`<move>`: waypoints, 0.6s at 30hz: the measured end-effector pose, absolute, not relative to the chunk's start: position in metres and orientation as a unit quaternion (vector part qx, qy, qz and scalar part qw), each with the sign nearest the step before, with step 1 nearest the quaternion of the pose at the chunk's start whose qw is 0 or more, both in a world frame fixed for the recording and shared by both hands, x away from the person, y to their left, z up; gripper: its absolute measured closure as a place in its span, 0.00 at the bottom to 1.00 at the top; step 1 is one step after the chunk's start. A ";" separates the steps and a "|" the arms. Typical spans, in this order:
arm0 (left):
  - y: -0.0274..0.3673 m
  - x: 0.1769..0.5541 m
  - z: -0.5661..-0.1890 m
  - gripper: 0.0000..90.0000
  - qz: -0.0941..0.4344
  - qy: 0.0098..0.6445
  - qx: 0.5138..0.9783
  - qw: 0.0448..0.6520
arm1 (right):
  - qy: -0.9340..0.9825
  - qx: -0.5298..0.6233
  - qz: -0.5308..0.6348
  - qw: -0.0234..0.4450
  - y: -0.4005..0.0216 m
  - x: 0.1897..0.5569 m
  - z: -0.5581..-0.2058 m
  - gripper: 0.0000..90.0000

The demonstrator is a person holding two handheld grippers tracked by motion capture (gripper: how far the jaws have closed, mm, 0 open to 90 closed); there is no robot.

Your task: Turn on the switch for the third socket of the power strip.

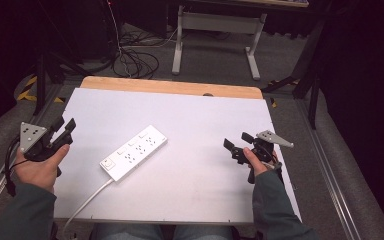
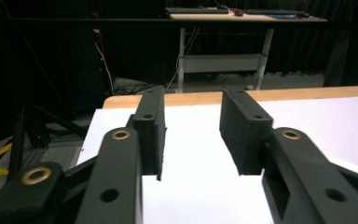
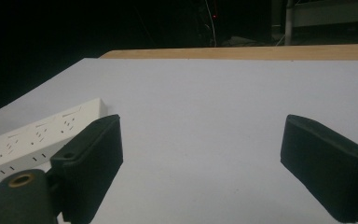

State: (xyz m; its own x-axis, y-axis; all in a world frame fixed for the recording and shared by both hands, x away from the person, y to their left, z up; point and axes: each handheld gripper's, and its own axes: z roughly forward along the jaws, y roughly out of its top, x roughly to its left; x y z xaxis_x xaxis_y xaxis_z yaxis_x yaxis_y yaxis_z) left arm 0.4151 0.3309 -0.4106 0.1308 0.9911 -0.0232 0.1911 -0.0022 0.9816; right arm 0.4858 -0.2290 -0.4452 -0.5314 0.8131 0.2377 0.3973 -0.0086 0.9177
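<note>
White surface [image 1: 195,125] carries one thing: the power strip [image 1: 134,152], lying flat a bit left of centre. Its long axis runs diagonal, near end with the switch toward the person's left, far end angled away to the right. Its white cord [image 1: 87,200] leaves the near end and trails off the front edge.

Left gripper [image 1: 62,129] sits at the left edge of the surface, jaws part-way apart with nothing between them; in the left gripper view there is just bare white sheet in the gap. It points forward, so the strip lies off to its right, not in line with the jaws.

Right gripper [image 1: 236,141] is at the right side, jaws wide apart and empty. In the right gripper view the strip's far end shows past its left jaw, so it is also off-axis.

My read: left is slightly nearer, facing the switch end; right is farther, facing the far end. Either hand needs to swing inward, and jaws should close across the short width, not along the diagonal.
</note>
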 end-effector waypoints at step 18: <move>0.330 0.419 -0.409 0.94 0.395 0.502 0.595 0.487 | 0.679 0.453 0.548 0.184 -0.233 0.483 -0.445 0.15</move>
State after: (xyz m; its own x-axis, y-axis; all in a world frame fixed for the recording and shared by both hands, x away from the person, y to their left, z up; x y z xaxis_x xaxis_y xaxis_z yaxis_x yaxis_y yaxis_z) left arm 0.4192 0.3299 -0.4089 0.1837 0.9828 -0.0199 0.2138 -0.0202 0.9767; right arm 0.4834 -0.2331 -0.4454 -0.5227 0.8161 0.2466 0.4126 -0.0109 0.9109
